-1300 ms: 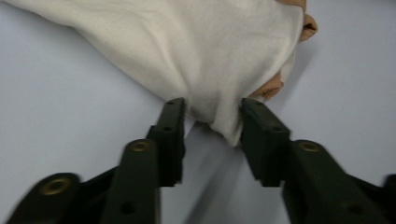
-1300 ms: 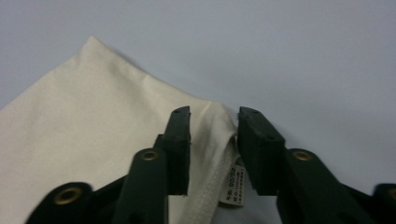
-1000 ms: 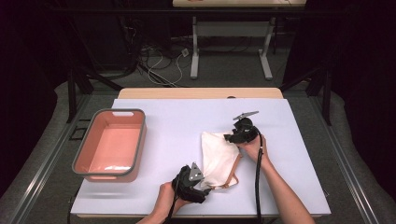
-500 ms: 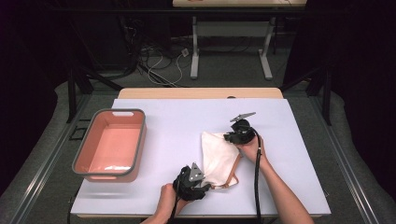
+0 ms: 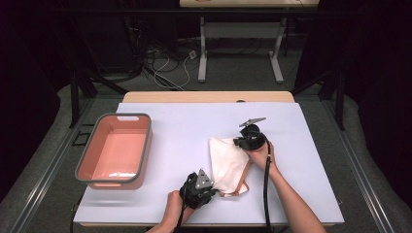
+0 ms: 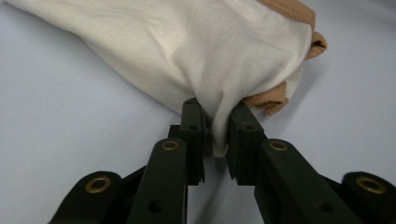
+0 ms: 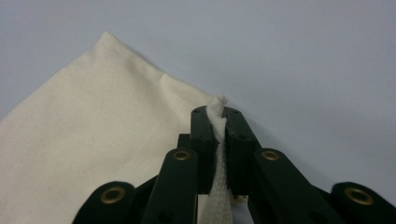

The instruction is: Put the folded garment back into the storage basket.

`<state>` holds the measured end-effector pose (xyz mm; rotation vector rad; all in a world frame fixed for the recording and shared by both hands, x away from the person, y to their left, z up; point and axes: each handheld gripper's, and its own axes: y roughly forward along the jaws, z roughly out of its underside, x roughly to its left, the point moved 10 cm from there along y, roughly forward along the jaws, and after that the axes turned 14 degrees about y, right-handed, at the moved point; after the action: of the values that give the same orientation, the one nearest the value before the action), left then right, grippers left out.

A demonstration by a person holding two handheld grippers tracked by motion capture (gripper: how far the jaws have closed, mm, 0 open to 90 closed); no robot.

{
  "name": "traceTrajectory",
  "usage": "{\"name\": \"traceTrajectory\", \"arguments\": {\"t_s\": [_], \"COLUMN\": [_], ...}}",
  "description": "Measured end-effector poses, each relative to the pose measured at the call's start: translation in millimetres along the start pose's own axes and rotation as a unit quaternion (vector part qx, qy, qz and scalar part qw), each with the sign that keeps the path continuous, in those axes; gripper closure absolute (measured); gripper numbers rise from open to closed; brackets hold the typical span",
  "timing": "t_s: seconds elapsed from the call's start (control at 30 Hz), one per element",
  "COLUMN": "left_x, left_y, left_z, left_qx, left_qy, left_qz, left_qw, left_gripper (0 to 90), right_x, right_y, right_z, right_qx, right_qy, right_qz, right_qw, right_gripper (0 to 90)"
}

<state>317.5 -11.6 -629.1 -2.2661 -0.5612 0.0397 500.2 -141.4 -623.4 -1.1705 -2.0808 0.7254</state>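
So from the high view, the cream cloth (image 5: 228,162) lies bunched on the pale surface (image 5: 184,131) right between the two tongs. The left tongs (image 5: 210,188) are at its near corner, where a tan edge peeks out, and the right tongs (image 5: 237,142) are at its far corner, next to the person's right hand (image 5: 260,154). A pink bin (image 5: 83,163) sits well off to the left of the left tongs, nothing touching it.

Left gripper view: the left tongs (image 6: 217,128) have just been closing and now pinch a fold of the cloth (image 6: 187,51) between the pads, fabric puckering up from the tips. The tan hem (image 6: 268,100) sits just right of them.

Right gripper view: the right tongs (image 7: 217,122) have also just been closing and are clamped narrow on the cloth's (image 7: 93,140) corner, a little tuft poking out past the tips. The rest of the cloth spreads left of them, flat on the surface (image 7: 303,56).
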Motion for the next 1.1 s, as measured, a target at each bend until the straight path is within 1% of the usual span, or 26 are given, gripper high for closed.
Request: {"name": "traceTrajectory", "arguments": {"t_s": [0.1, 0.13, 0.2, 0.23, 0.27, 0.3, 0.37, 0.4, 0.43, 0.47, 0.5, 0.53, 0.57, 0.6, 0.63, 0.67, 0.7, 0.73, 0.77, 0.83, 0.87, 0.93, 0.97, 1.0, 1.03, 1.1], "left_x": [1.4, 2.2, 2.8, 3.2, 3.2, 3.8, 3.6, 4.5, 3.8, 4.4, 4.3, 5.5, 5.5, 5.4, 6.2, 5.9, 6.5, 6.0, 6.6, 8.0, 8.0, 9.1, 10.2, 11.4, 13.2, 15.5], "left_y": [-2.5, -3.5, -5.5, -6.5, -7.4, -8.1, -9.8, -10.8, -11.5, -12.7, -13.6, -14.6, -15.6, -16.5, -17.7, -18.5, -19.7, -20.6, -22.0, -24.6, -25.7, -28.3, -30.0, -31.8, -33.7, -37.4], "left_z": [-1.4, -1.9, -3.2, -3.3, -3.3, -3.7, -3.9, -3.9, -4.2, -3.8, -4.0, -3.8, -3.9, -3.9, -3.5, -3.7, -3.1, -3.0, -2.7, -2.1, -2.1, -1.3, -0.6, -0.4, 0.3, 1.2], "left_qx": [-0.012, -0.015, -0.020, -0.020, -0.020, -0.023, -0.024, -0.024, -0.026, -0.025, -0.026, -0.027, -0.028, -0.029, -0.029, -0.030, -0.029, -0.029, -0.029, -0.029, -0.032, -0.031, -0.031, -0.032, -0.031, -0.033], "left_qy": [-0.010, -0.010, -0.013, -0.010, -0.011, -0.010, -0.011, -0.006, -0.009, -0.007, -0.009, -0.005, -0.007, -0.010, -0.007, -0.009, -0.006, -0.010, -0.008, -0.005, -0.009, -0.009, -0.008, -0.009, -0.004, -0.007], "left_qz": [0.007, 0.007, 0.006, 0.008, 0.009, 0.006, 0.008, 0.007, 0.008, 0.008, 0.008, 0.006, 0.006, 0.007, 0.006, 0.007, 0.007, 0.008, 0.007, 0.004, 0.005, 0.004, 0.002, 0.000, -0.002, -0.006], "left_qw": [0.9999, 0.9998, 0.9997, 0.9997, 0.9997, 0.9997, 0.9996, 0.9997, 0.9996, 0.9996, 0.9996, 0.9996, 0.9996, 0.9995, 0.9996, 0.9995, 0.9995, 0.9995, 0.9995, 0.9995, 0.9994, 0.9995, 0.9995, 0.9994, 0.9995, 0.9994], "left_gripper": [78.8, 78.8, 78.8, 78.8, 78.7, 78.8, 78.8, 78.8, 78.8, 78.8, 78.8, 78.8, 78.8, 78.8, 78.8, 78.8, 78.8, 78.8, 78.8, 78.8, 78.9, 78.9, 78.9, 78.8, 78.9, 78.9], "right_x": [0.9, 1.2, 2.1, 2.5, 3.6, 3.4, 6.0, 6.0, 6.5, 8.5, 8.7, 11.1, 11.5, 13.2, 15.0, 16.0, 17.6, 19.5, 20.7, 24.0, 26.4, 28.2, 30.2, 30.5, 31.9, 34.1], "right_y": [-2.3, -3.7, -4.8, -6.3, -6.8, -8.4, -11.1, -11.1, -12.2, -12.0, -13.4, -13.6, -14.5, -14.7, -14.9, -16.0, -16.2, -15.8, -17.3, -18.0, -17.9, -19.5, -20.0, -20.6, -20.7, -21.2], "right_z": [-2.5, -2.4, -4.9, -5.4, -6.9, -6.8, -9.2, -9.2, -9.6, -11.1, -10.6, -11.9, -12.0, -13.0, -13.8, -13.6, -13.9, -15.3, -14.8, -15.5, -17.0, -17.6, -19.0, -19.3, -20.1, -21.0], "right_qx": [-0.007, -0.005, -0.016, -0.015, -0.021, -0.017, -0.023, -0.023, -0.024, -0.031, -0.027, -0.033, -0.031, -0.036, -0.039, -0.036, -0.037, -0.044, -0.040, -0.041, -0.048, -0.047, -0.053, -0.053, -0.056, -0.059], "right_qy": [0.001, 0.001, -0.002, 0.000, -0.002, -0.005, -0.006, -0.006, -0.006, -0.007, -0.009, -0.008, -0.011, -0.012, -0.013, -0.013, -0.015, -0.019, -0.017, -0.022, -0.022, -0.029, -0.026, -0.030, -0.030, -0.031], "right_qz": [-0.002, -0.002, -0.005, -0.002, -0.007, -0.002, -0.004, -0.004, -0.004, -0.012, -0.007, -0.013, -0.010, -0.012, -0.015, -0.011, -0.013, -0.017, -0.013, -0.015, -0.020, -0.017, -0.020, -0.017, -0.019, -0.021], "right_qw": [1.0000, 1.0000, 0.9999, 0.9999, 0.9997, 0.9998, 0.9997, 0.9997, 0.9997, 0.9994, 0.9996, 0.9993, 0.9994, 0.9992, 0.9990, 0.9992, 0.9991, 0.9987, 0.9990, 0.9988, 0.9984, 0.9983, 0.9980, 0.9980, 0.9978, 0.9976], "right_gripper": [84.0, 84.1, 84.1, 84.1, 84.1, 84.1, 84.1, 84.1, 84.1, 84.1, 84.1, 84.2, 84.1, 84.1, 84.1, 84.2, 84.2, 84.2, 84.2, 84.2, 84.3, 84.3, 84.3, 84.3, 84.3, 84.3]}}
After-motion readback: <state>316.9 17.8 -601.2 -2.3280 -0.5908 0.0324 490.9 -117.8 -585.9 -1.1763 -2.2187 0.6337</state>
